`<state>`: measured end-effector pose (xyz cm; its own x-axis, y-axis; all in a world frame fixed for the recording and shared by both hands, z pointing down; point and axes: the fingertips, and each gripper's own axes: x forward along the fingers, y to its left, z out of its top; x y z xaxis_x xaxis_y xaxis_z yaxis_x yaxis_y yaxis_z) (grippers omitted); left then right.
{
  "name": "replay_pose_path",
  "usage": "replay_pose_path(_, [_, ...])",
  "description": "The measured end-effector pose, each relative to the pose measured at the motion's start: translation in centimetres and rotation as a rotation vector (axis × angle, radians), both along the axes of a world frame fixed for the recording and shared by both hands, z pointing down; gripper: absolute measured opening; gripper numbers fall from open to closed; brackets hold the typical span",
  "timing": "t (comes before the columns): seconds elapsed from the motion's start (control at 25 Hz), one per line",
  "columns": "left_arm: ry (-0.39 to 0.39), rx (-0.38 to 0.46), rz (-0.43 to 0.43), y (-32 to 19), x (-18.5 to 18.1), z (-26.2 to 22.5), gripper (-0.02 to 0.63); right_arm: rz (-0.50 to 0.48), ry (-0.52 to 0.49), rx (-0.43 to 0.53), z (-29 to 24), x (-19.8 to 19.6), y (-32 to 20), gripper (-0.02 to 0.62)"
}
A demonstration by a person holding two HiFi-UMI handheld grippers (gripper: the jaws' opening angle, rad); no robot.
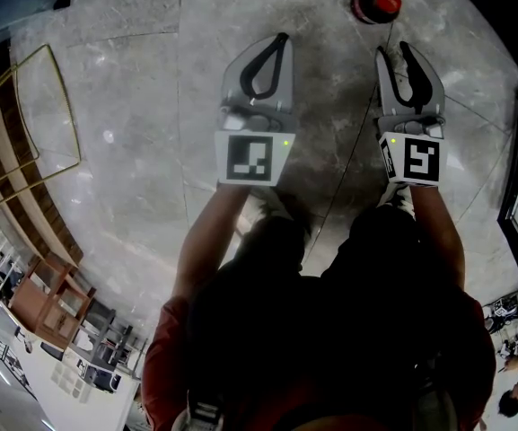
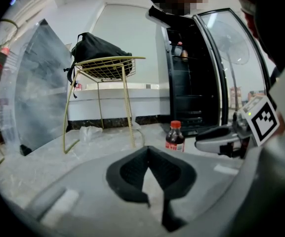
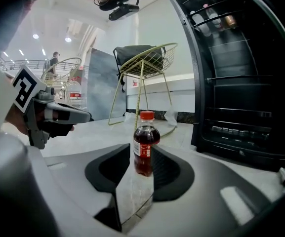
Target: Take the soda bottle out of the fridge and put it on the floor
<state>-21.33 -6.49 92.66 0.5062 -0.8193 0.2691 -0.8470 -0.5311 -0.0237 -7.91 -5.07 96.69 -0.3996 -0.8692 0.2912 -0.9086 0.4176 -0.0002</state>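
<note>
Soda bottle (image 3: pixel 145 144) stands upright on the marble floor (image 1: pixel 133 106), dark cola with red cap and label, just ahead of the right gripper (image 1: pixel 393 50), whose jaws sit partly apart, not touching it. Head view only catches the cap from above, but the right gripper view shows the open black fridge (image 3: pixel 241 83) close on its right. Left gripper (image 1: pixel 281 39) has its jaw tips together on nothing, and a gold wire chair (image 2: pixel 107 68) with a black bag (image 2: pixel 95 48) stands farther back.

The left gripper (image 2: pixel 148 151) hides the base of the soda bottle (image 2: pixel 175 138).
</note>
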Motion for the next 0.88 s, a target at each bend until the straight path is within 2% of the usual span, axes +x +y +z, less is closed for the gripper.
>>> replay_pose_path(0.16, [0.004,0.007,-0.003,-0.1,-0.1,-0.2,0.0,0.003,-0.026,0.006,-0.3,0.1,0.2,0.0])
replay_pose_path(0.32, [0.0,0.005,0.001,-0.1,-0.1,-0.2,0.0,-0.024,-0.04,-0.013,-0.3,-0.4,0.3,0.0])
replay_pose_path(0.52, [-0.064,0.008,0.077,0.1,0.7,-1.3,0.0,0.002,-0.035,-0.007,-3.0,0.3,0.1,0.0])
replay_pose_path(0.68, [-0.06,-0.004,0.083,-0.2,0.9,-6.1,0.0,0.021,-0.016,-0.028,-7.9,2.1,0.2,0.0])
replay_pose_path(0.8, [-0.063,-0.002,0.1,-0.5,1.7,-11.3,0.0,0.041,0.111,0.046,-13.1,3.4,1.0,0.0])
replay_pose_path(0.88, [-0.065,0.005,0.121,-0.5,2.7,-15.2,0.0,0.047,0.147,0.012,-15.3,4.8,3.0,0.0])
